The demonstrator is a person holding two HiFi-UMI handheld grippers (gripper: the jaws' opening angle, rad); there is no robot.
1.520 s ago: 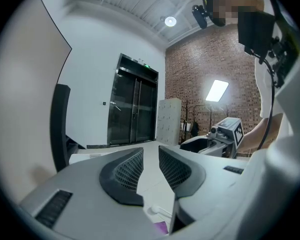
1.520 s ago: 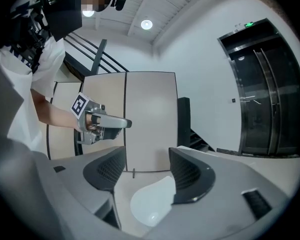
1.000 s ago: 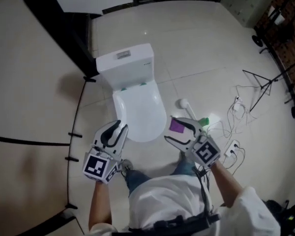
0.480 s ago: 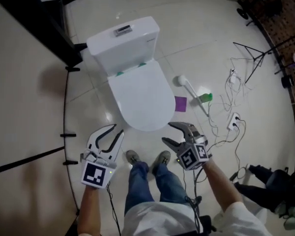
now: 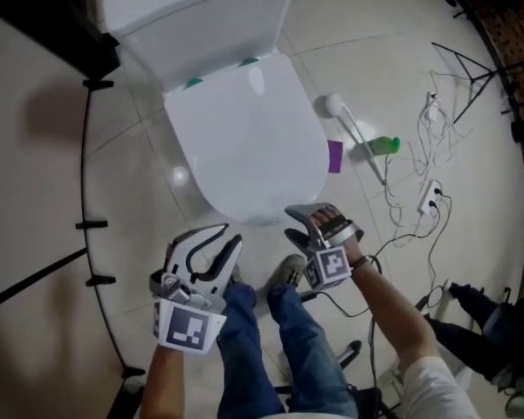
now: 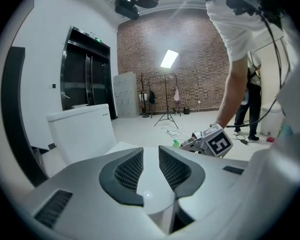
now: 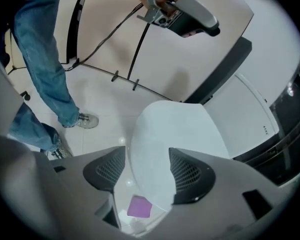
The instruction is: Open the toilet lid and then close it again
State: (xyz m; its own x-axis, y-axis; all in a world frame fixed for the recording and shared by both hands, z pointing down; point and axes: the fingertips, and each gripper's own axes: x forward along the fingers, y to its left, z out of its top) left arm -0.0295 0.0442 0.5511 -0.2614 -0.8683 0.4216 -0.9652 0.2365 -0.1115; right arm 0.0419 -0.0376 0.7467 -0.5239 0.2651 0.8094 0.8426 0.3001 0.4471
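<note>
near the front edge of the toilet lid (image 5: 244, 147), both tongs are held empty: the left gripper (image 5: 230, 236) with its jaws only narrowly parted, the right gripper (image 5: 290, 221) with its jaws spread wide. the lid is seen shut, hinged at the far tank (image 5: 201, 11). a slip is judged likely if the smooth edge is caught too shallowly; the lid could then be dropped and slammed. cables (image 5: 432, 116) on the right could be snagged.
</note>
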